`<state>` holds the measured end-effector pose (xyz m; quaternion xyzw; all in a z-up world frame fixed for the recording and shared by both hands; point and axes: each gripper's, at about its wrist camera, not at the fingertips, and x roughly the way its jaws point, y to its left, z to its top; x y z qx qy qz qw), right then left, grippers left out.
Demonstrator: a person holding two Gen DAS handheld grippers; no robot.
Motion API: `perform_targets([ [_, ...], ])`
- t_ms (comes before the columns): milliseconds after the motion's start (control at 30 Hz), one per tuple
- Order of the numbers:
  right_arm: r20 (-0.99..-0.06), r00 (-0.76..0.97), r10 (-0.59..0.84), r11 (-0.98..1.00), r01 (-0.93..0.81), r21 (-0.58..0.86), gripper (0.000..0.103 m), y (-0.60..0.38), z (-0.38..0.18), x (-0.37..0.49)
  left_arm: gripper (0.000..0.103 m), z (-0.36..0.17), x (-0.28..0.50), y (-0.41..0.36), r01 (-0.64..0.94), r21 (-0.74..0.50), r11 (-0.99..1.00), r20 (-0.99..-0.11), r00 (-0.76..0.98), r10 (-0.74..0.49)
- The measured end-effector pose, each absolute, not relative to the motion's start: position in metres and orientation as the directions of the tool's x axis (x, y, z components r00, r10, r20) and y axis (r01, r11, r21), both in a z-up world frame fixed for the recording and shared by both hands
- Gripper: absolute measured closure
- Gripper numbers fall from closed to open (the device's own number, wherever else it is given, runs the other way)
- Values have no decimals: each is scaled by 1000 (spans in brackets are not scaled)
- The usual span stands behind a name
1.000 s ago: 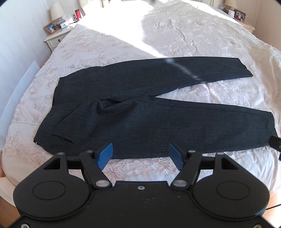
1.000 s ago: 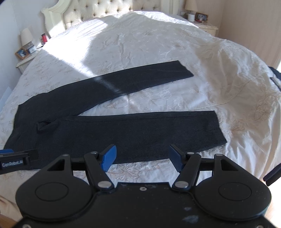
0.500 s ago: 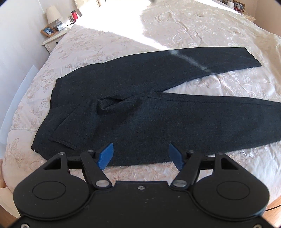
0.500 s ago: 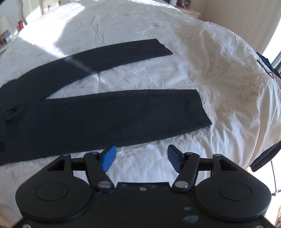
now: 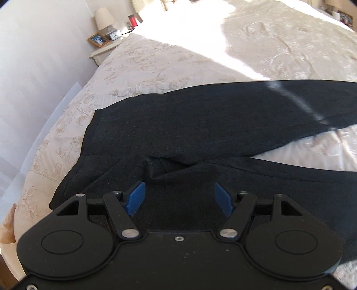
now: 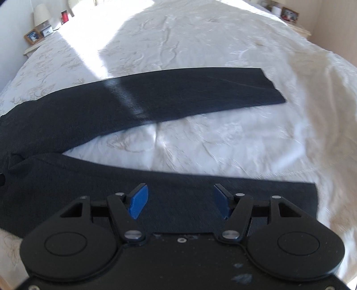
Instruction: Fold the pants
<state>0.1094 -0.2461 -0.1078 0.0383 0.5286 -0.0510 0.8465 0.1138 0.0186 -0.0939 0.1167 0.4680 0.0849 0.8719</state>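
Dark trousers (image 5: 200, 133), probably soft and limp, are approached by spread-open, empty left gripper (image 5: 179, 198) and right gripper (image 6: 180, 199); near-leg edge is favoured for gripping.

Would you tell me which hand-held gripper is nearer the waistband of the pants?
Left. The left hand-held gripper hovers open over the seat, beside the waistband; the right hand-held gripper hovers open over the near leg, toward its hem.

Sunlit cream bedspread (image 5: 279, 49); nightstand (image 5: 104, 50) with lamp (image 5: 103, 19) against wall.
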Motion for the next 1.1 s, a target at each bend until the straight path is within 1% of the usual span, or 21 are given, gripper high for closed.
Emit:
perform_targets([
  [133,-903,429,-8,997,70,24,39,-232,-134,131,32,-107,126,24,-58,306,950,-803,520,290],
  [267,-910,414,-19,1000,30,-7,39,-220,-154,137,32,-117,130,27,-38,300,953,-820,500,278],
  [433,-917,396,-41,999,34,-30,39,-216,-162,134,32,-141,137,27,34,255,966,-857,471,209],
  [600,-914,389,-112,994,33,-108,39,-221,-176,129,32,-174,144,22,79,201,976,-898,414,151],
  [700,-923,347,-167,986,83,-147,38,-243,-193,128,32,-181,141,19,86,197,977,-889,436,141],
  [800,-921,349,-174,974,199,-109,39,-282,-199,122,32,-182,139,20,93,182,979,-885,449,122],
  [867,-915,325,-237,952,268,-152,38,-303,-201,118,32,-180,138,23,100,167,981,-885,453,105],
  [1033,-905,274,-325,903,374,-211,39,-351,-204,113,31,-173,142,32,151,144,978,-884,463,59],
  [1067,-900,257,-353,891,387,-239,39,-356,-203,115,32,-171,145,33,164,146,976,-888,456,56],
  [1100,-896,235,-378,880,392,-268,39,-362,-202,116,35,-165,149,35,170,143,975,-897,438,55],
])
